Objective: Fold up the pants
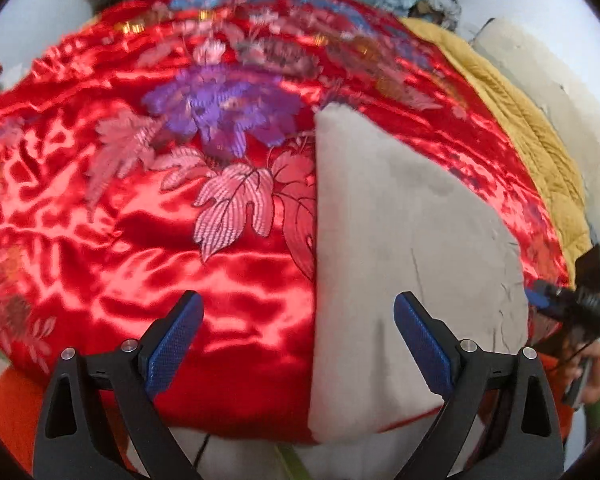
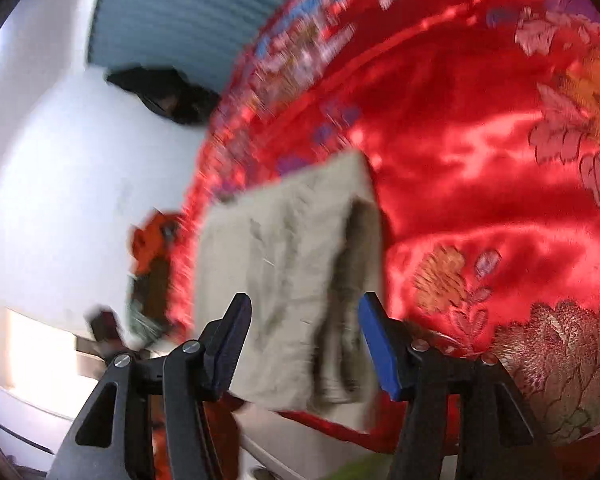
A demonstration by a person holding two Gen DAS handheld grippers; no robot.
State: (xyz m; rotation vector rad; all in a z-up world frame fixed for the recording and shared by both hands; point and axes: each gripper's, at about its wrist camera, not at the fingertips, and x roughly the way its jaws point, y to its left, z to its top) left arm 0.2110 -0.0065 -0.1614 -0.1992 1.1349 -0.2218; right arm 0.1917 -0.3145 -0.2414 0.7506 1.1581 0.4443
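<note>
Left wrist view: your left gripper (image 1: 298, 332) stood wide apart and empty above the near edge of the red satin bedspread (image 1: 100, 240). The pants (image 1: 400, 248), grey and already folded into a compact panel, lay flat at that near edge, toward the right.

Right wrist view: your right gripper (image 2: 304, 340) stood parted over the pants (image 2: 284, 280), pads clear of the cloth. The fabric looked soft, light and limp; satin beneath likely slippery. Take hold at the layered fold edge.

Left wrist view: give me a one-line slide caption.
Open left gripper above folded grey pants on a red embroidered satin bedspread.
</note>
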